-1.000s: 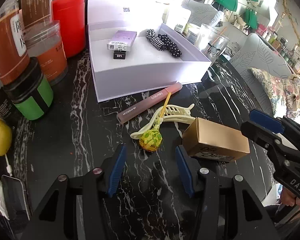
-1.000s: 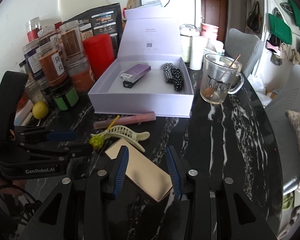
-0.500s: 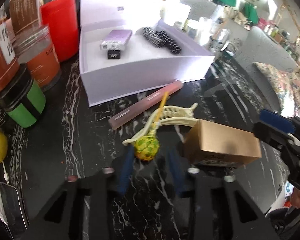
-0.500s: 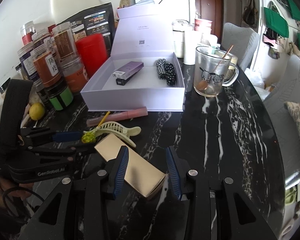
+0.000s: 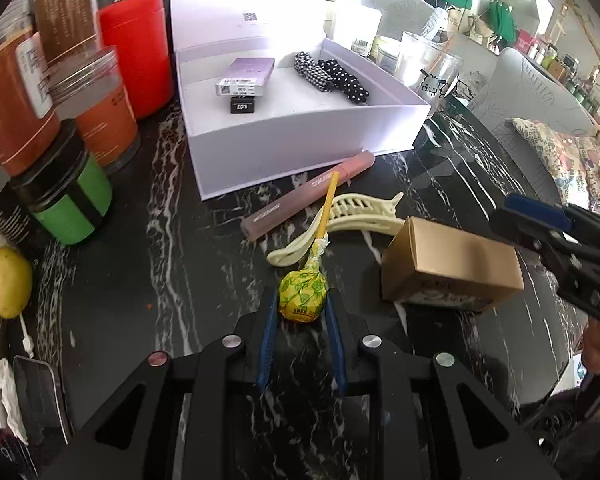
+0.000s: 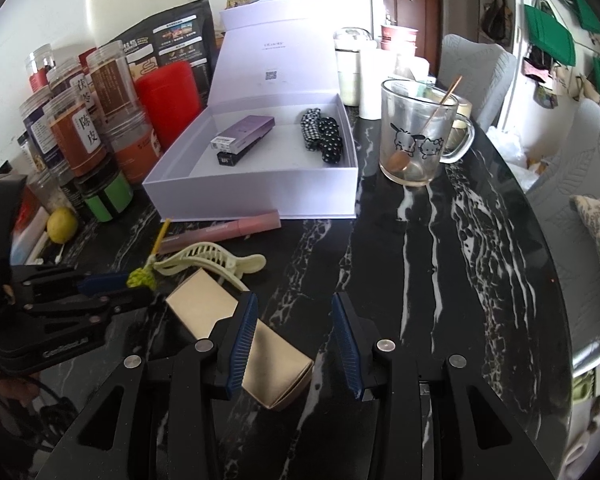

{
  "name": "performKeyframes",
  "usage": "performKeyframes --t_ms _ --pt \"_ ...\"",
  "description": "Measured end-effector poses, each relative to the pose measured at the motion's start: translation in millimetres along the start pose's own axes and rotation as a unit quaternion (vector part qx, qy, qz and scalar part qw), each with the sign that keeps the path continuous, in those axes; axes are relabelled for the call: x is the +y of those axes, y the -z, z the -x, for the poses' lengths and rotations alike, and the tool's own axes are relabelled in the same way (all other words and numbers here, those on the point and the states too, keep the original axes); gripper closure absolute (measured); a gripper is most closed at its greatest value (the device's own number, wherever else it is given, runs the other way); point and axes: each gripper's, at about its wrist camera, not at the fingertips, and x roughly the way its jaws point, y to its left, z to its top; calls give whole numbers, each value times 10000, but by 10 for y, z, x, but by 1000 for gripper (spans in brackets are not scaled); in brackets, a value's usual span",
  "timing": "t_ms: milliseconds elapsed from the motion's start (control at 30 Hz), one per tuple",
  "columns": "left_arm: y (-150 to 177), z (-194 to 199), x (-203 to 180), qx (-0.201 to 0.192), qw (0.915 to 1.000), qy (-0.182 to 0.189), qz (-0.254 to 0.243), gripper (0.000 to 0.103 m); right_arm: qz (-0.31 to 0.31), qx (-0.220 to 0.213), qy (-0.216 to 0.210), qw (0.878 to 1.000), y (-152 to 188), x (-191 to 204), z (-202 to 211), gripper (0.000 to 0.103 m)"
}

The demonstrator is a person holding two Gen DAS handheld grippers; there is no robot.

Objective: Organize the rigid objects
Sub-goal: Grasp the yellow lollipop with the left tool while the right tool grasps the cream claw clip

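Note:
A yellow-wrapped lollipop (image 5: 302,298) lies on the black marble table, its stick leaning over a cream hair claw (image 5: 364,216) and a pink lip tube (image 5: 300,196). My left gripper (image 5: 300,300) is closing, and its blue pads touch both sides of the lollipop head. A brown carton (image 5: 452,268) lies to the right. My right gripper (image 6: 294,304) hovers open over the carton's (image 6: 204,308) near end, with the pads clear of it. Behind stands an open white box (image 5: 300,152) holding a purple packet (image 5: 246,74) and a dotted scrunchie (image 5: 332,76).
Jars (image 5: 16,112), a red canister (image 5: 136,44) and a green-banded tub (image 5: 68,200) crowd the left side, with a lemon (image 5: 6,282) and a phone (image 5: 40,392) near the edge. A glass mug (image 6: 416,136) with a spoon stands right of the box.
The left gripper's jaws have come together around the lollipop head, which lay ahead of the open fingers before. The right gripper kept its opening and place over the carton.

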Motion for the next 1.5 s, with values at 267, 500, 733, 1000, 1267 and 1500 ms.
performKeyframes --t_ms 267,500,733,1000,1267,1500 --pt "34 68 154 -31 9997 14 226 79 281 189 -82 9994 -179 91 -230 64" --pt "30 130 320 -98 9993 -215 295 79 652 347 -443 9963 -336 353 -396 60" --pt "63 177 547 -151 9980 -257 558 79 1317 752 -769 9854 -478 668 -600 55" --pt "151 191 664 -185 9967 -246 750 79 1708 1577 -1010 9673 -613 816 -984 47" --pt "172 205 681 -203 9965 -270 768 79 1969 1812 -1000 9583 -522 889 -1158 49" --pt "140 227 652 -262 9967 -265 719 79 1885 1557 -1385 9597 -495 895 -1009 81"
